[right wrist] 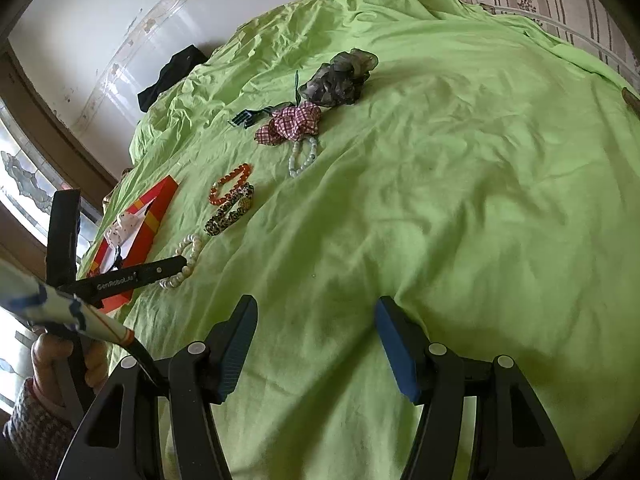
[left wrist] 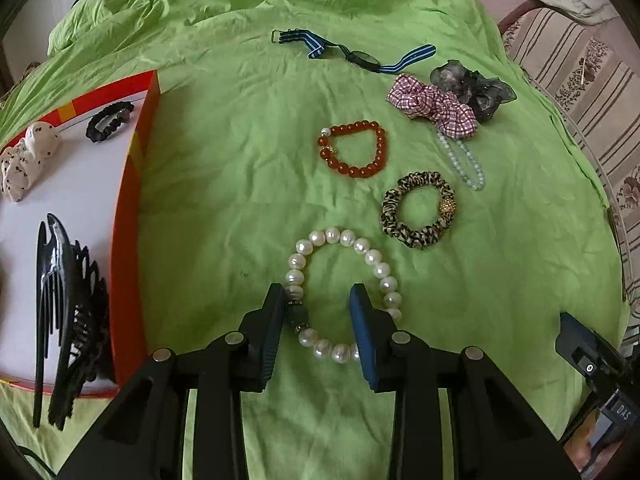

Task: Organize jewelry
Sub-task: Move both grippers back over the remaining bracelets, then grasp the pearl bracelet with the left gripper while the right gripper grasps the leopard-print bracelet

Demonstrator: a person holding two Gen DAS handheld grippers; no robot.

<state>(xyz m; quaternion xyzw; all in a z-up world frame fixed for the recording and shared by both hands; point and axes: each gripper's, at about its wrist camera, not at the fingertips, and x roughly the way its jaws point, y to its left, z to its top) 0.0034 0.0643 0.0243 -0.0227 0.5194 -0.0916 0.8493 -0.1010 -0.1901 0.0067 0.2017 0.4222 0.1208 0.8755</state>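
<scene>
My left gripper (left wrist: 318, 300) is open, its fingers on either side of the near half of a white pearl bracelet (left wrist: 374, 258) lying on the green sheet; it also shows in the right wrist view (right wrist: 188, 258). Beyond it lie a leopard scrunchie (left wrist: 416, 210), a red bead bracelet (left wrist: 356, 148), a pale bead bracelet (left wrist: 464, 162), a checked scrunchie (left wrist: 436, 106), a grey sheer scrunchie (left wrist: 476, 88) and a striped watch (left wrist: 360, 54). My right gripper (right wrist: 316, 308) is open and empty over bare sheet.
An orange-edged white box (left wrist: 80, 184) at the left holds a black scrunchie (left wrist: 108, 120), a spotted white scrunchie (left wrist: 28, 160) and black hair clips (left wrist: 68, 320). A striped sofa (left wrist: 580, 64) borders the right. Dark cloth (right wrist: 172, 76) lies far back.
</scene>
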